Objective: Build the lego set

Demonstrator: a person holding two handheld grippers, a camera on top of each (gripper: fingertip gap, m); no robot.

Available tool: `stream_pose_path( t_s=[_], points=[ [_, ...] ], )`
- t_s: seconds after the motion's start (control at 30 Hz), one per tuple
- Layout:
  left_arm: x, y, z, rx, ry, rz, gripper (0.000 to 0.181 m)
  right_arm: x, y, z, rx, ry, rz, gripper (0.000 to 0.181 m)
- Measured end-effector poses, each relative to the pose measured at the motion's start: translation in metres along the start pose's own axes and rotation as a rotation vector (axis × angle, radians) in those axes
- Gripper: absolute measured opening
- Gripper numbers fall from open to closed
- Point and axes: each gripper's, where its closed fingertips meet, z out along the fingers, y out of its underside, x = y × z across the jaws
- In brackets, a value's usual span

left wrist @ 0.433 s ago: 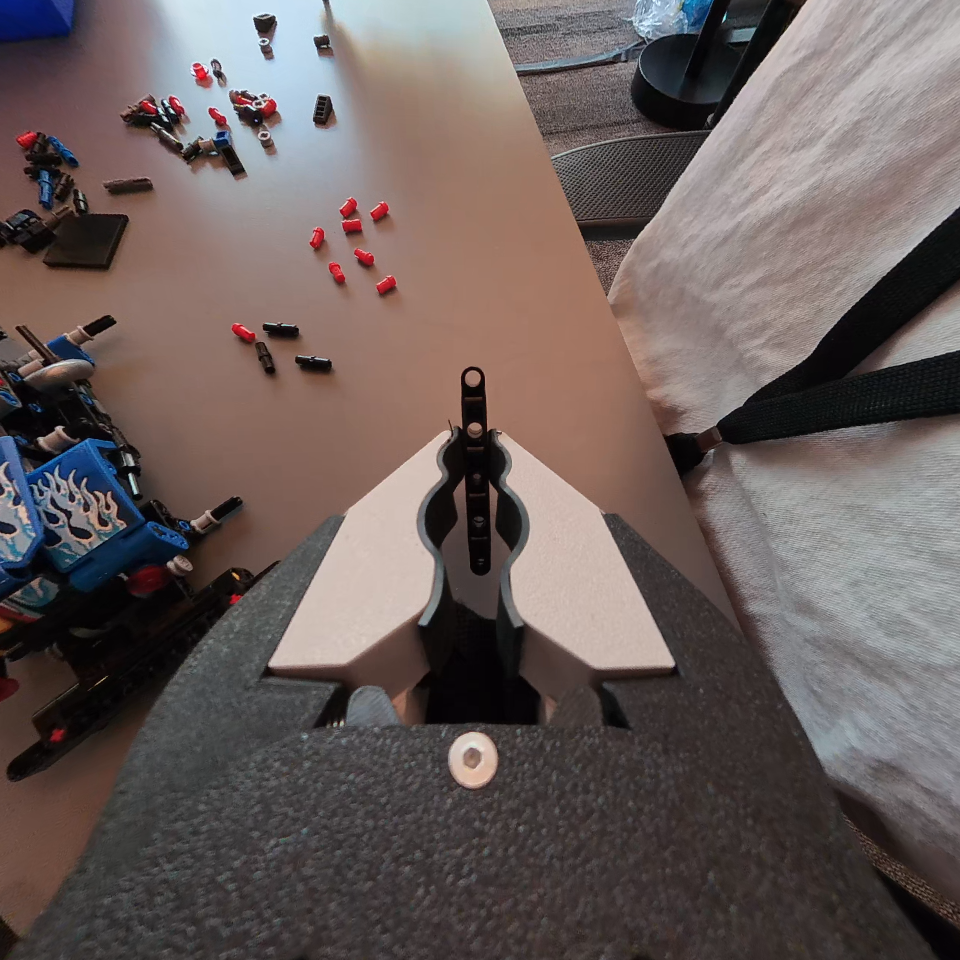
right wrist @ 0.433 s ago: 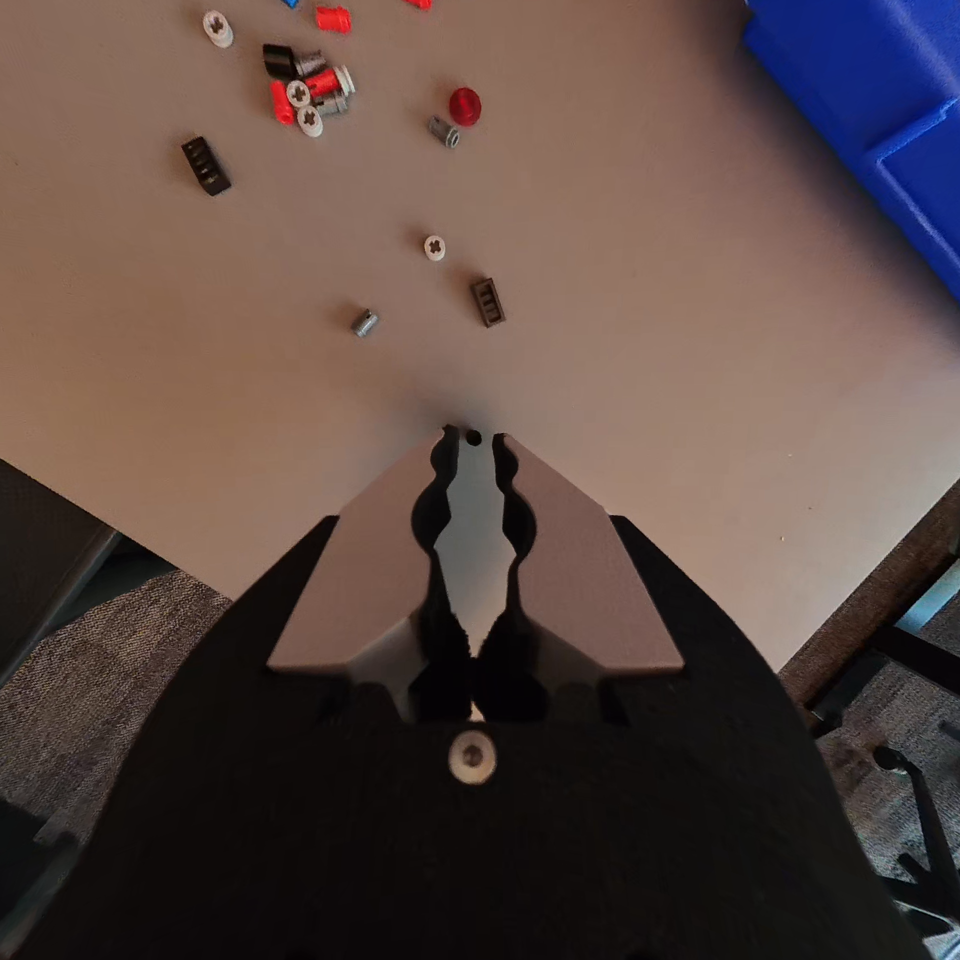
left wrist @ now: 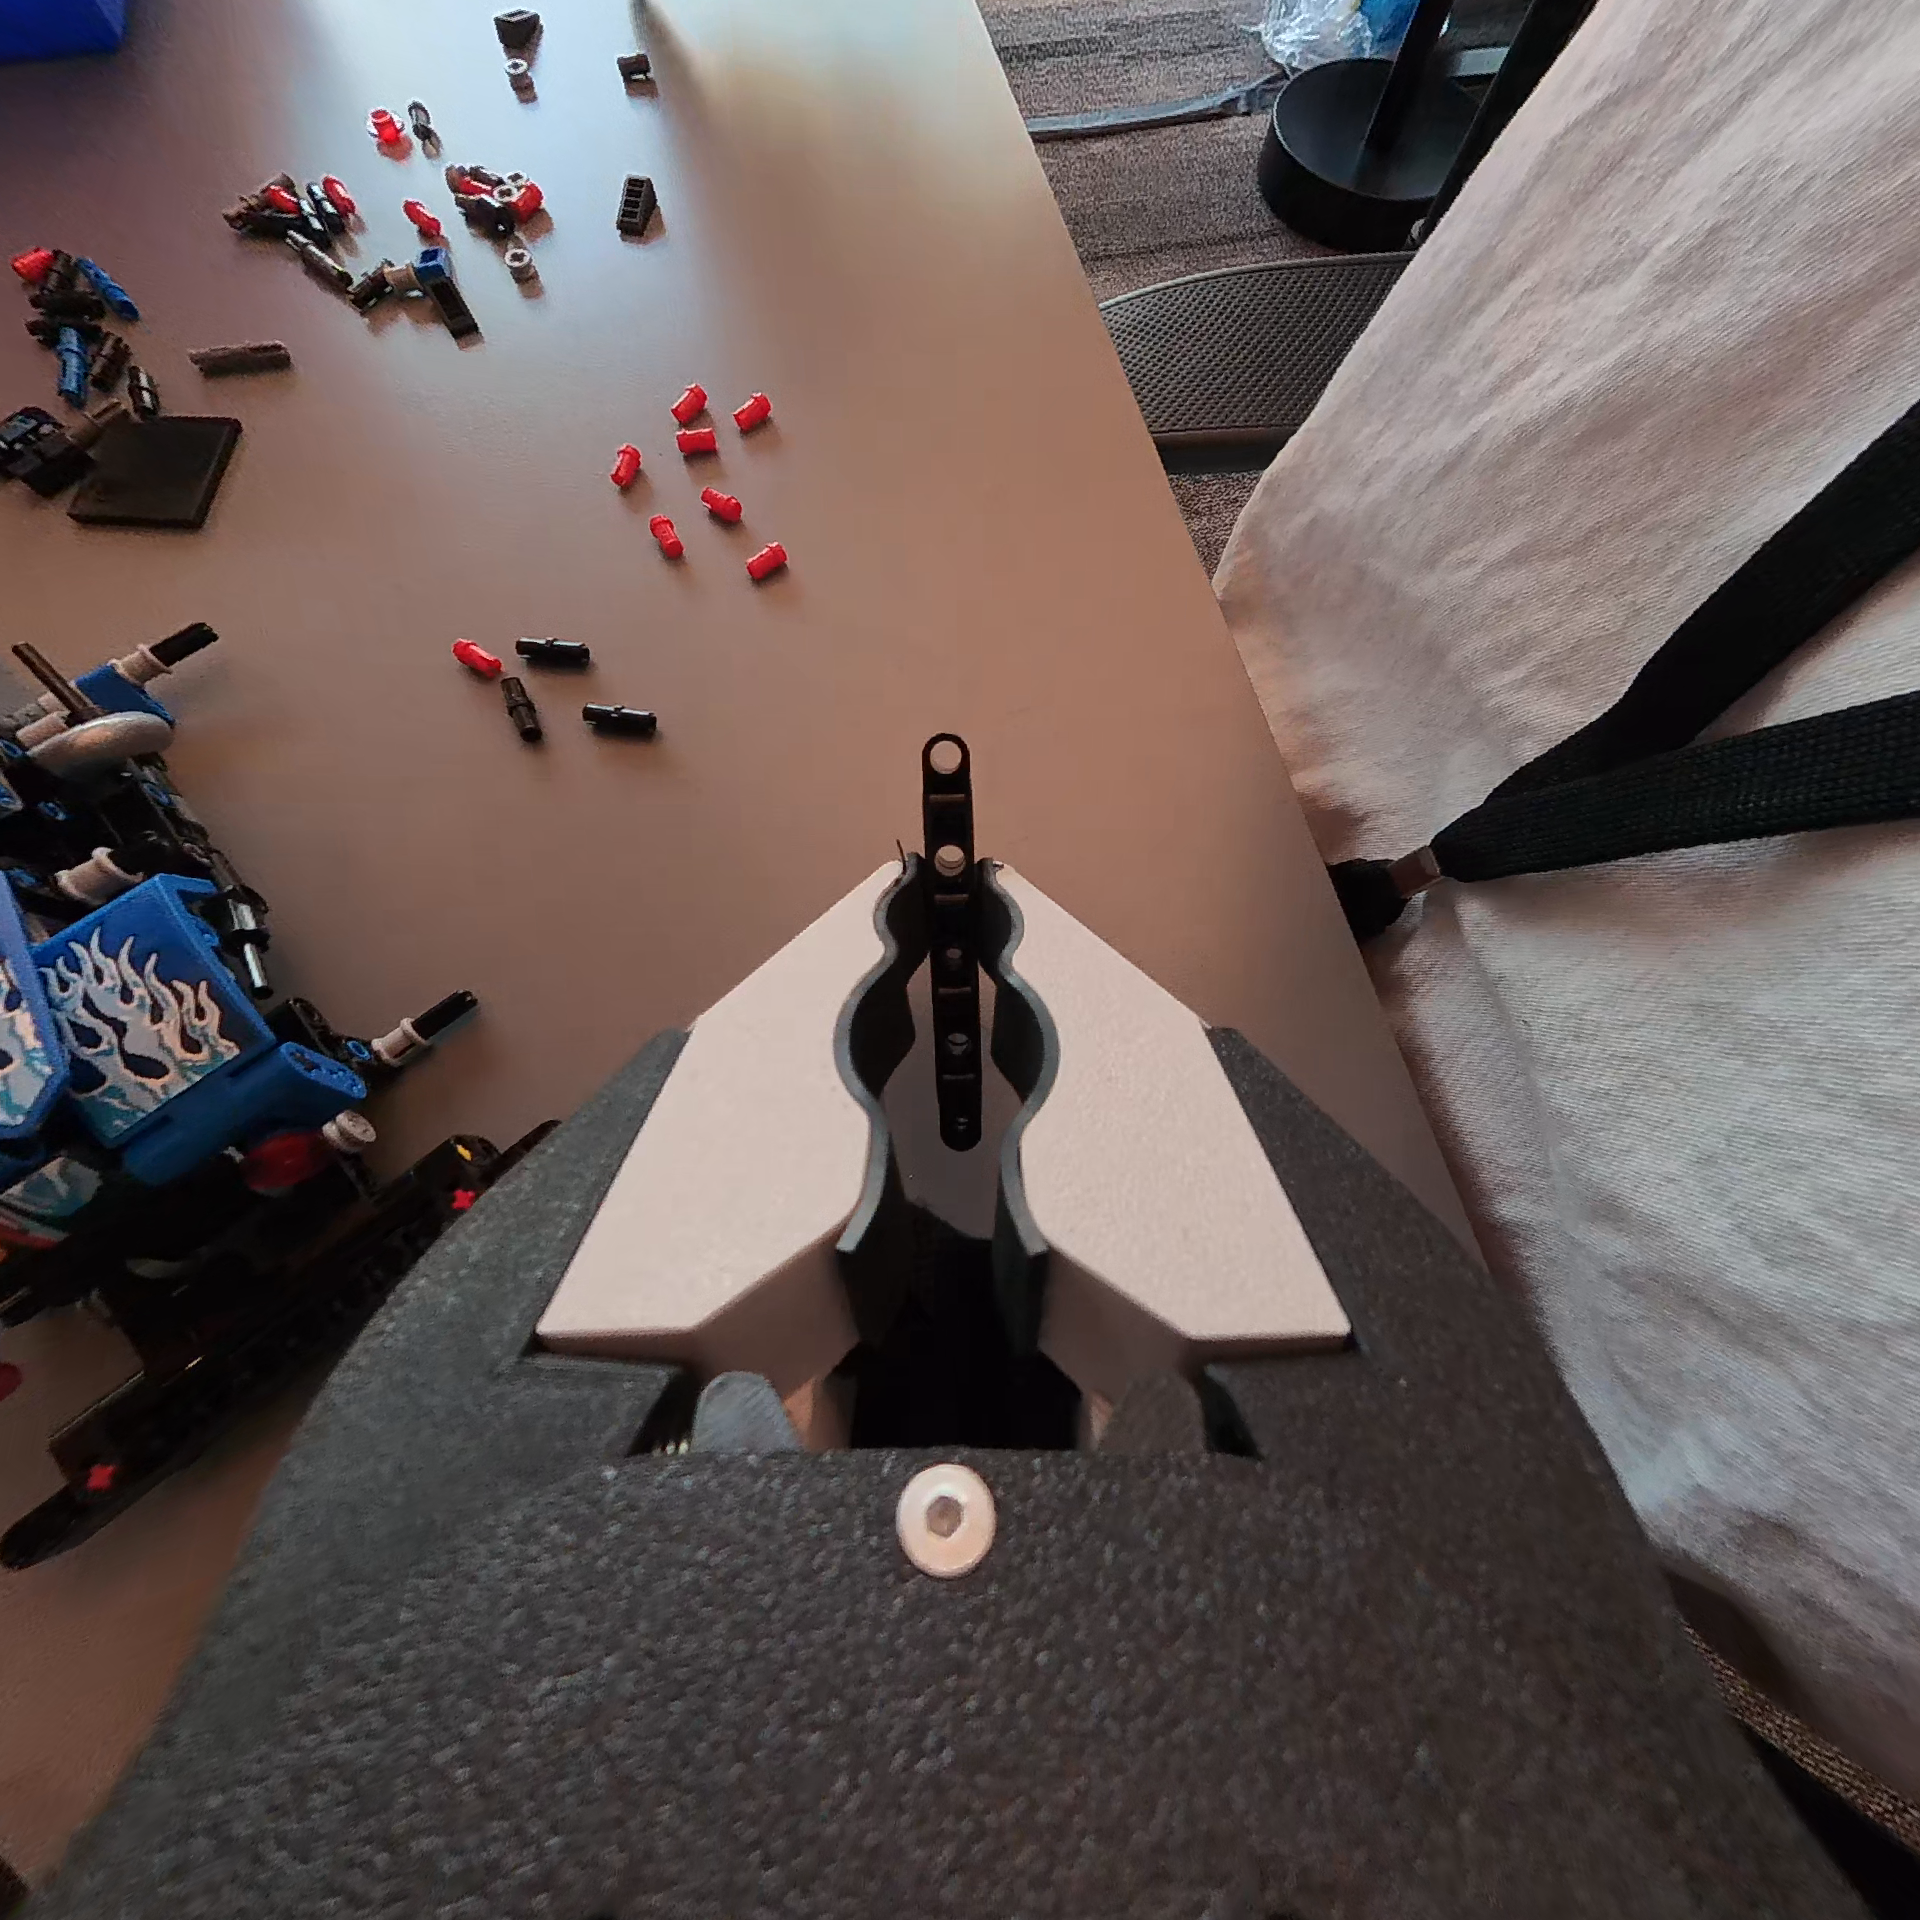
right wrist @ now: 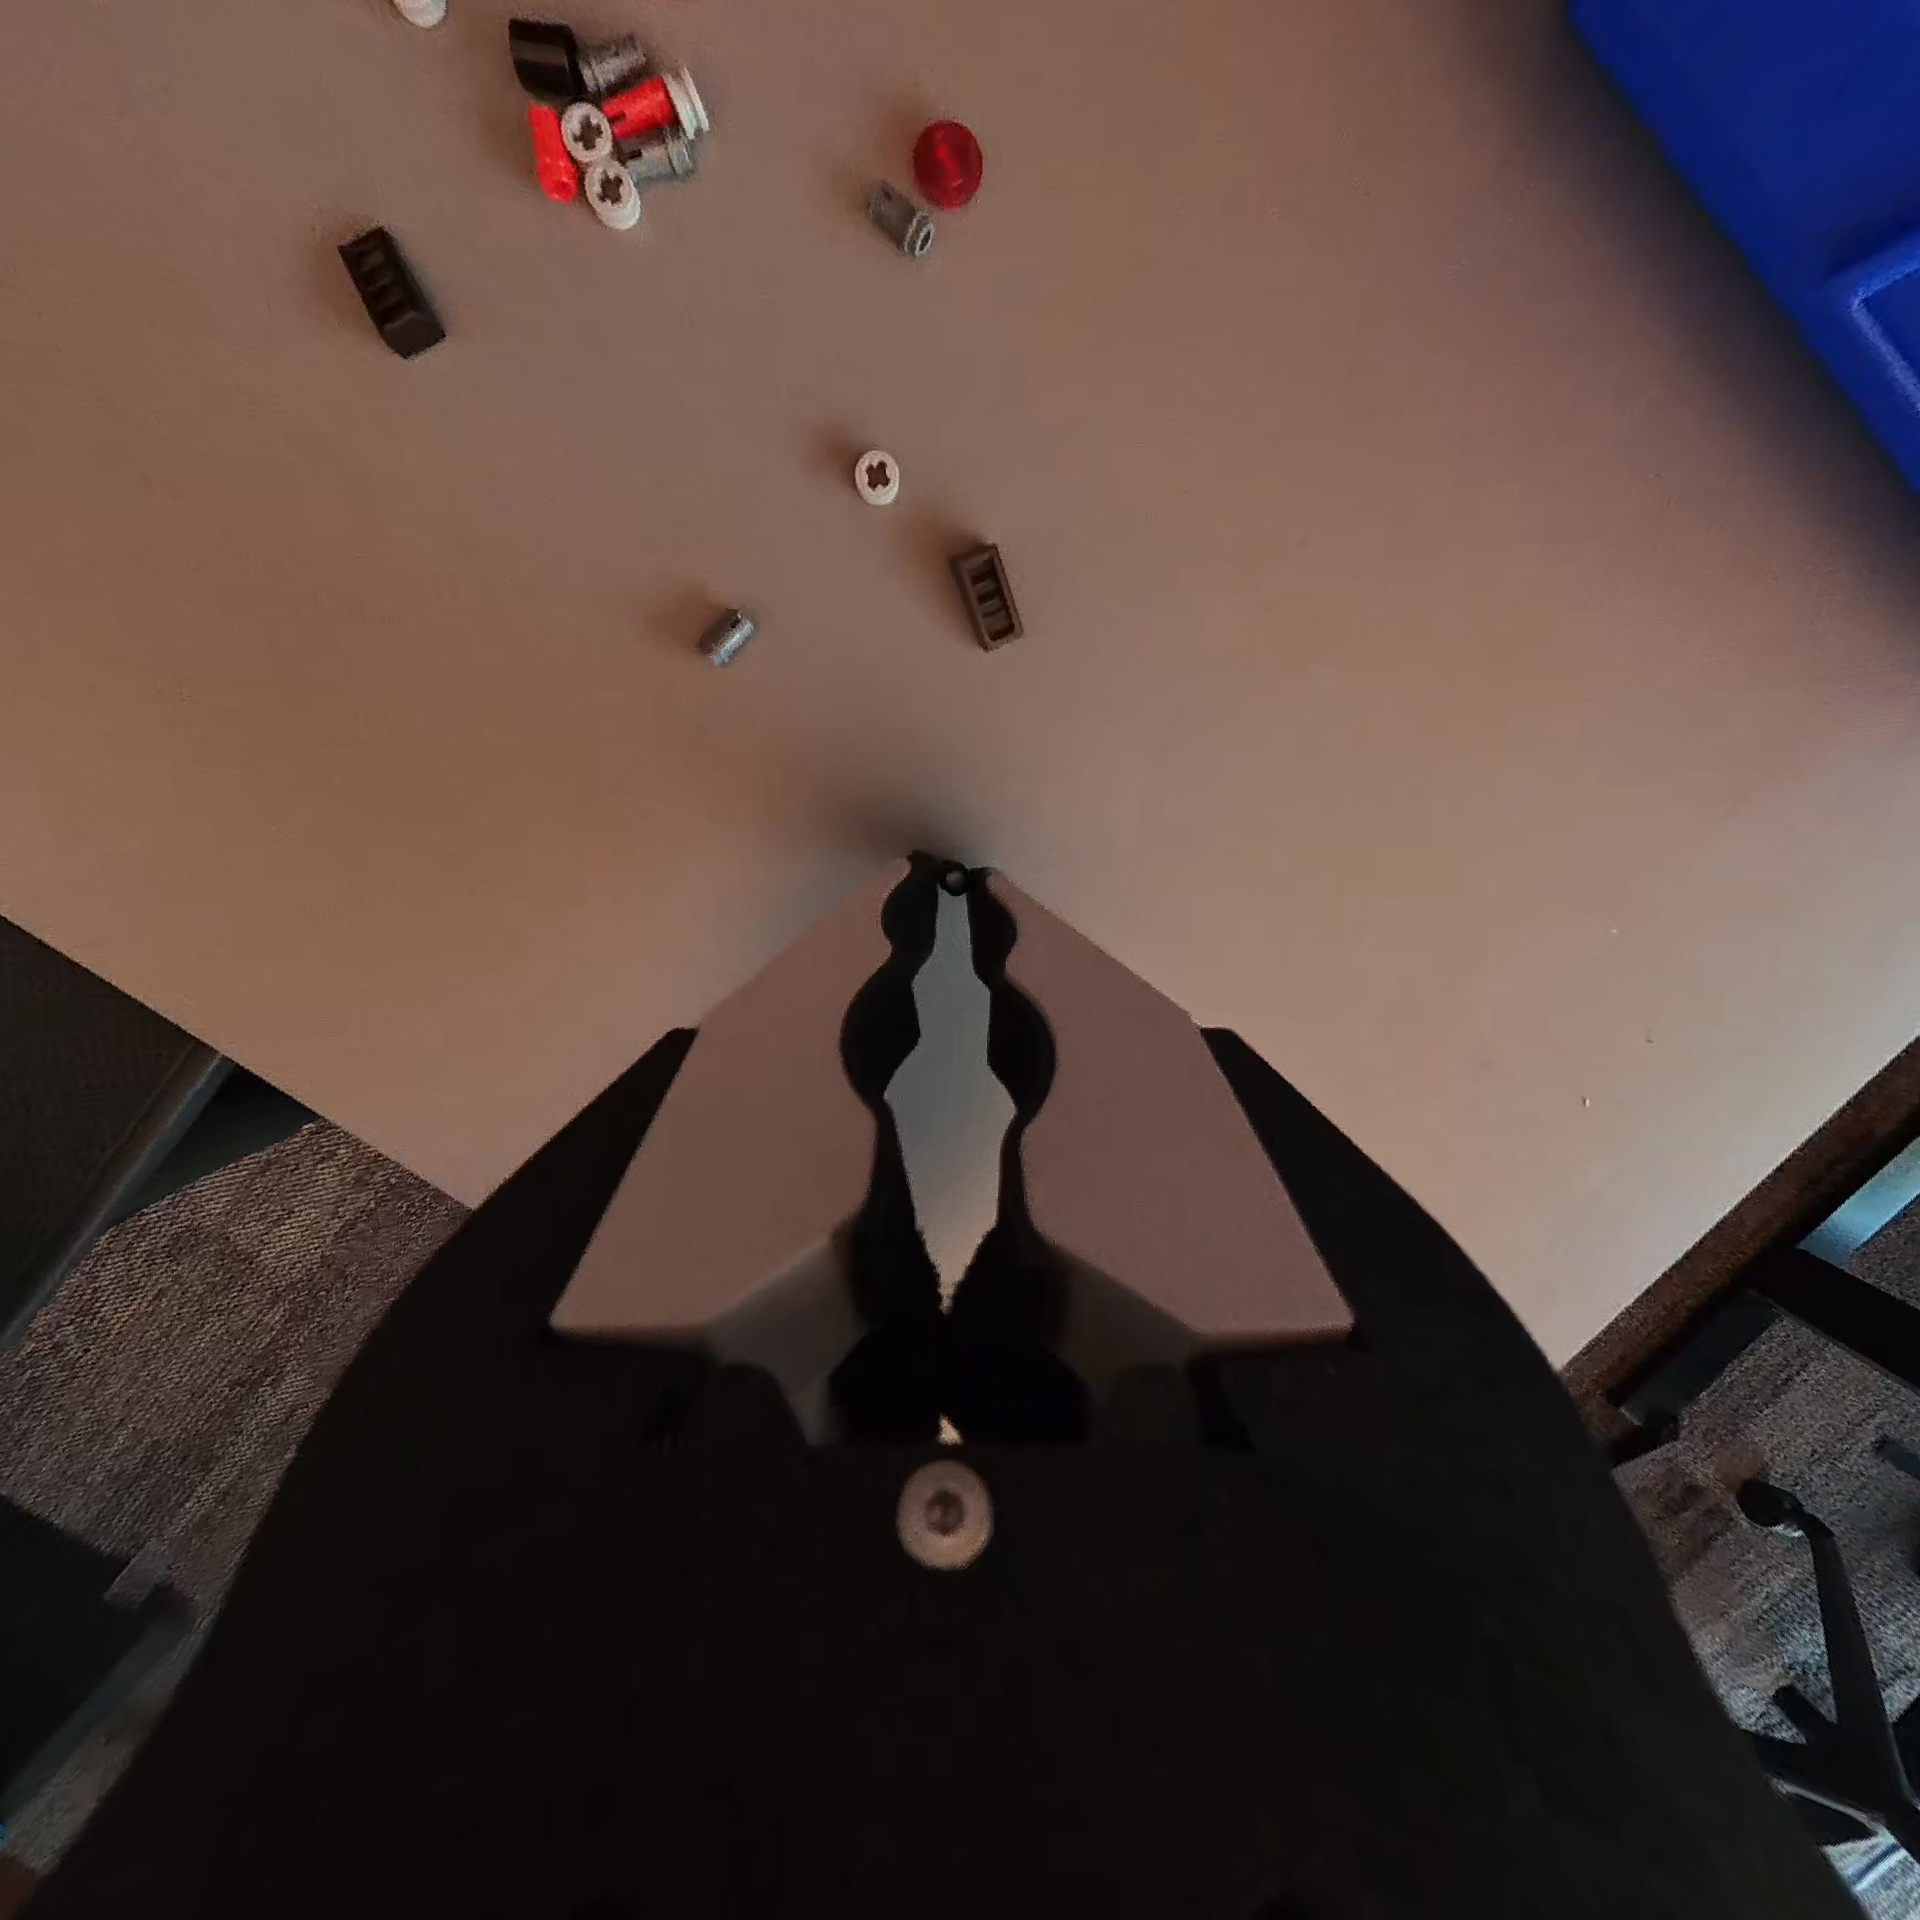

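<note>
My left gripper (left wrist: 948, 868) is shut on a thin black lego beam (left wrist: 950, 810) with holes, held upright above the table's right edge. The beam's top sticks out past the fingertips. A partly built blue and black lego model (left wrist: 135, 1029) with white flame print lies at the left edge. My right gripper (right wrist: 951, 878) is shut on a tiny black pin (right wrist: 954, 880) pinched at the very tips, just above the table. Loose red pins (left wrist: 707, 473) and black pins (left wrist: 566, 686) lie ahead of the left gripper.
Small parts lie ahead of the right gripper: a grey bush (right wrist: 725, 634), a white round piece (right wrist: 878, 476), two black grille tiles (right wrist: 987, 594), a red stud (right wrist: 948, 156). A blue bin (right wrist: 1766, 156) stands at the upper right. A person's pale clothing with a black strap (left wrist: 1662, 790) is at the right. About 40 cm separates my left fingertips from my right.
My right gripper has closed tighter on the tiny black pin and moved forward toward the parts. My left gripper with the beam has barely moved.
</note>
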Motion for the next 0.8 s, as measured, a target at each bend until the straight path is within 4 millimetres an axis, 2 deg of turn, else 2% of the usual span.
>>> stream_pose_path(
  t_s=[0.03,0.13,0.2,0.3,0.47,0.67,0.8],
  points=[
    [0.0,0.0,0.0,0.001,0.001,-0.001,0.006,-0.001,-0.002,-0.001,0.011,0.0,-0.006,0.005],
    [-0.003,-0.001,-0.001,0.004,-0.012,-0.005,0.007,-0.002,-0.01,-0.006,0.043,0.011,-0.024,0.005],
    [-0.01,-0.004,-0.003,0.026,-0.044,-0.023,0.006,-0.013,-0.03,-0.013,0.13,0.003,-0.057,0.004],
    [-0.023,-0.012,-0.012,0.082,-0.088,-0.079,0.007,-0.042,-0.082,-0.032,0.316,0.064,-0.171,0.004],
    [-0.044,-0.03,-0.034,0.222,-0.162,-0.152,0.006,-0.112,-0.173,-0.054,0.639,0.127,-0.285,0.004],
    [-0.077,-0.041,-0.064,0.337,-0.359,-0.187,0.005,-0.177,-0.258,-0.048,1.003,0.012,-0.11,0.004],
    [-0.097,-0.044,-0.077,0.378,-0.476,-0.251,0.006,-0.207,-0.296,-0.036,1.155,-0.067,0.041,0.004]
  ],
)
